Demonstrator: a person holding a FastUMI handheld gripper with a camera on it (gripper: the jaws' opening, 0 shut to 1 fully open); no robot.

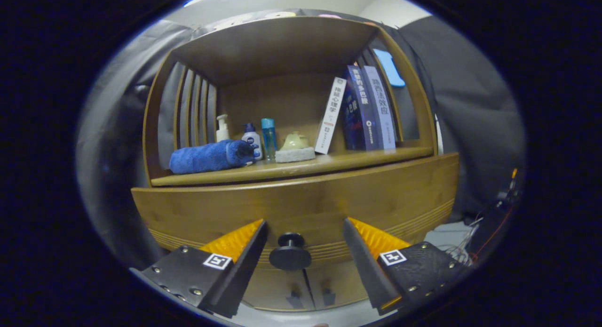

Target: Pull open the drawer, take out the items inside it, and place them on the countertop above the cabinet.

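Note:
A wooden cabinet's drawer front [301, 200] faces me, closed, with a dark round knob [290, 253] low at its middle. My gripper [304, 228] is open, its two fingertips standing to either side of the knob and slightly above it, not touching it. The knob sits between the fingers, clear of both pads. Above the drawer runs the countertop shelf [329, 163]. The drawer's contents are hidden.
On the shelf lie a rolled blue towel [209, 156], a pump bottle [222, 128], a white bottle [252, 139], a slim blue bottle [268, 138], a yellow object on a white sponge [295, 148] and three leaning books [360, 109]. Two small cupboard doors [308, 294] sit below the drawer. Cables [461, 251] lie at right.

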